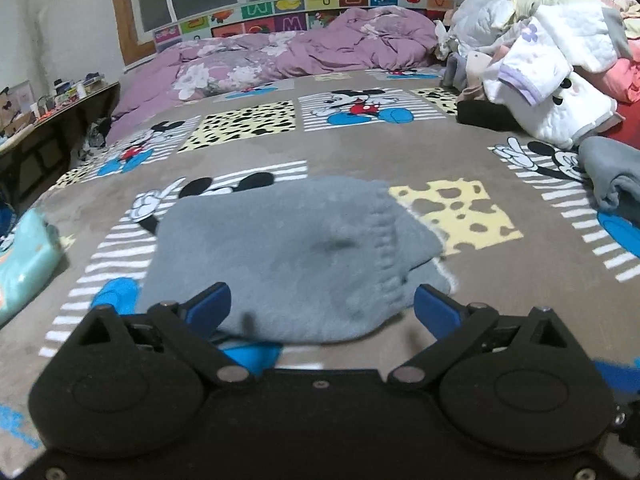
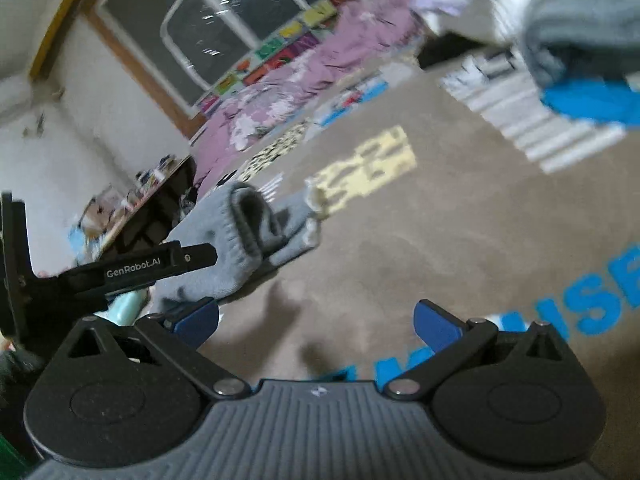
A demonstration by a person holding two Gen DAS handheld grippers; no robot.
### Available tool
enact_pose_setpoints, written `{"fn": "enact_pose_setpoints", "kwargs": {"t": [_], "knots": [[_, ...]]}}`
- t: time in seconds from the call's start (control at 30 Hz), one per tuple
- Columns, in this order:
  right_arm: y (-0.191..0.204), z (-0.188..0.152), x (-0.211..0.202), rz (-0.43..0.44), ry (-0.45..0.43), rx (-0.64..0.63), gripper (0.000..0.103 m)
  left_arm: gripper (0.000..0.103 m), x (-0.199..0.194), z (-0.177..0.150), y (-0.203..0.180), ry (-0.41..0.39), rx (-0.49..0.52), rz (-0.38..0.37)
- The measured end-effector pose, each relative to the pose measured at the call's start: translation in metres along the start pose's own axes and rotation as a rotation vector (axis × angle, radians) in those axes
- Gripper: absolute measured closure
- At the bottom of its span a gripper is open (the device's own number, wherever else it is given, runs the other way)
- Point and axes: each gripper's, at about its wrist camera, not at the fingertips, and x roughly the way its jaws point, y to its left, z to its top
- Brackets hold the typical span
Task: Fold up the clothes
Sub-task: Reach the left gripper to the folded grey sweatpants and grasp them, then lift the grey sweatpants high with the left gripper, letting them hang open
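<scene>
A folded grey fleece garment (image 1: 296,256) lies flat on the Mickey Mouse blanket (image 1: 500,296) of the bed. My left gripper (image 1: 322,306) is open, its blue fingers on either side of the garment's near edge, holding nothing. In the right wrist view the same grey garment (image 2: 244,240) lies to the left and the left gripper's body (image 2: 136,268) shows beside it. My right gripper (image 2: 316,320) is open and empty above bare blanket. A second grey garment (image 1: 616,176) lies at the right; it also shows in the right wrist view (image 2: 580,32).
A heap of unfolded clothes (image 1: 552,60) sits at the back right. A purple floral duvet (image 1: 280,56) lies along the headboard. A mint folded item (image 1: 24,256) lies at the left edge. A cluttered dark desk (image 1: 48,120) stands left of the bed.
</scene>
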Motion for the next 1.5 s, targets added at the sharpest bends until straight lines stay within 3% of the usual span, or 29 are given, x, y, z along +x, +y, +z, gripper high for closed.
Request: {"fn": "enact_pose_setpoints", "kwargs": {"t": [0.27,0.43,0.47,0.53,0.6,0.67,0.87,1.2,1.5], "knots": [[-0.008,0.002,0.002,0.03,-0.002,0.055,0.0,0.002,0.032,0.015,-0.025,-0.011,0.01,0.031],[-0.012,0.003,0.001,0.044,-0.001,0.063,0.0,0.006,0.06,0.018,-0.032,0.015,0.023,0.1],[-0.012,0.003,0.001,0.045,-0.001,0.062,0.0,0.015,0.063,0.018,-0.029,0.019,0.009,0.104],[-0.012,0.003,0.001,0.045,-0.002,0.061,0.0,0.023,0.068,0.017,-0.023,0.023,-0.025,0.104],[-0.012,0.003,0.002,0.046,-0.002,0.06,0.0,0.045,0.063,0.016,-0.018,0.009,-0.045,0.082],[-0.013,0.003,0.002,0.046,-0.002,0.058,0.0,0.074,0.055,0.018,-0.017,-0.007,-0.043,0.066],[-0.015,0.004,0.0,0.057,-0.006,0.078,0.0,0.08,0.026,0.023,-0.007,-0.051,-0.05,0.029],[-0.018,0.006,-0.005,0.084,-0.014,0.144,0.0,0.08,-0.075,0.063,0.012,-0.231,-0.119,-0.079],[-0.028,0.007,-0.012,0.141,-0.02,0.251,0.0,0.081,-0.16,0.121,-0.018,-0.446,-0.021,-0.178]]}}
